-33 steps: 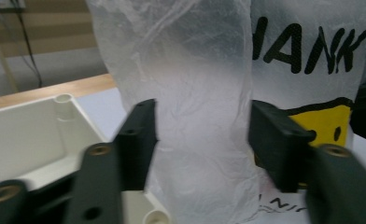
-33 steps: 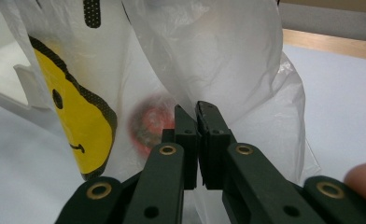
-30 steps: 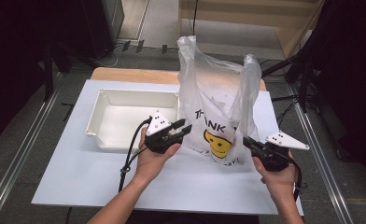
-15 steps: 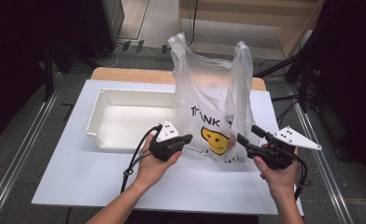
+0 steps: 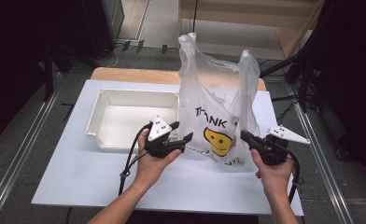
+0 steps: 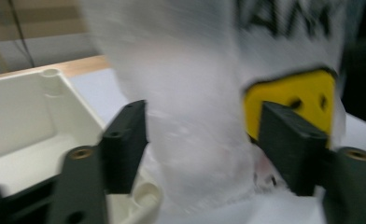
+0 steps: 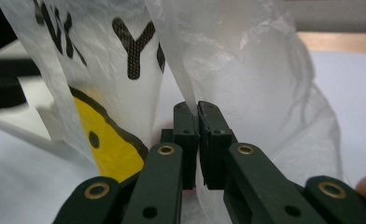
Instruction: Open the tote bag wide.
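Our right gripper [image 7: 197, 109] fingers pinch the plastic bag [image 5: 218, 112]; our left gripper [image 6: 202, 140] fingers, just opening, straddle it beside the white tray [image 5: 125, 100].

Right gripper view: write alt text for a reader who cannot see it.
The right gripper has its two black jaws shut on a fold of a thin white plastic bag, seen close up from behind the jaws. The bag bears black lettering and a yellow smiley face at the left, and it stands on a white table.

Black jaws with brass-coloured screws; grey three-cornered plates; black cables; forearms apparently unsleeved.
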`<action>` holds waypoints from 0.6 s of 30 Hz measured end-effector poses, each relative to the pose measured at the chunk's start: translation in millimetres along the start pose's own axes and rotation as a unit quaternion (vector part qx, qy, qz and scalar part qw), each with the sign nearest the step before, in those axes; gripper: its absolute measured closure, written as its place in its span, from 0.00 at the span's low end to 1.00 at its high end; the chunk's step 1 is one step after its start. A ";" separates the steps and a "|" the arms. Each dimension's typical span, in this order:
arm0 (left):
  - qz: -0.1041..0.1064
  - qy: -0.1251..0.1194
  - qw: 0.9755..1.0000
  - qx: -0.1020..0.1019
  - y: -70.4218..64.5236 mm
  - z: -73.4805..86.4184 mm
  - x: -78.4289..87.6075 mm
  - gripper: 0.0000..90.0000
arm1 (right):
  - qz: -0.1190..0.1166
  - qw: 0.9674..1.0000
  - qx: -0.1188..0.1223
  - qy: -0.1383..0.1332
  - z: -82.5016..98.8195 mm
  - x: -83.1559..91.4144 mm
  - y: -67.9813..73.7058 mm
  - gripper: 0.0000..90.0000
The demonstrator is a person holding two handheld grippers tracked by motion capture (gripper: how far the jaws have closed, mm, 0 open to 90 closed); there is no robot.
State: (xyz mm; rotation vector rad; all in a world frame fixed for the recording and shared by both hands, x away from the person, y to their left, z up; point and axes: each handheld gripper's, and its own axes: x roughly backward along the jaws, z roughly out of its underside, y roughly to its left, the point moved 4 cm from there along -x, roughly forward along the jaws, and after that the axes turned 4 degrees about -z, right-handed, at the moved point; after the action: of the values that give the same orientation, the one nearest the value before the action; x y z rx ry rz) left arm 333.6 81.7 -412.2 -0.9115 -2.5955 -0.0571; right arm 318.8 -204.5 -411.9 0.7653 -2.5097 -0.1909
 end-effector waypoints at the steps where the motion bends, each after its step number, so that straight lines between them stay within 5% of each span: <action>1: -0.012 -0.007 1.000 0.015 5.5 -4.1 -1.4 0.29 | 0.002 1.000 0.003 0.010 5.9 -1.6 -1.5 0.98; 5: -0.010 0.000 1.000 0.014 10.1 -4.9 -2.9 0.24 | 0.005 0.999 0.004 0.040 20.7 -8.0 -5.1 0.99; 8: 0.007 0.004 1.000 0.005 7.9 -1.1 -4.8 0.53 | 0.000 0.999 0.014 0.053 24.0 -11.5 -2.8 0.99; 9: 0.021 0.023 0.999 -0.007 3.2 4.4 -9.1 0.65 | 0.003 0.997 0.037 0.062 26.0 -13.9 1.5 0.98; 12: 0.033 0.046 0.998 -0.015 -2.0 10.2 -15.0 0.90 | 0.002 0.996 0.055 0.065 27.0 -15.1 6.0 0.96; 13: 0.057 0.068 0.996 -0.016 -6.4 16.7 -19.8 0.98 | -0.004 0.996 0.070 0.061 26.5 -14.4 10.5 0.92; 18: 0.072 0.106 0.991 -0.032 -13.2 29.7 -27.3 1.00 | -0.005 0.997 0.071 0.020 16.8 -2.2 14.8 0.72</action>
State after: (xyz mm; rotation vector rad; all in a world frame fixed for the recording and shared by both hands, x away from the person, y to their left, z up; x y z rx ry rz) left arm 334.8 59.9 -448.7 -1.0540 -2.3391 -0.1887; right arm 304.8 -191.2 -423.3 0.8303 -2.5017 0.0000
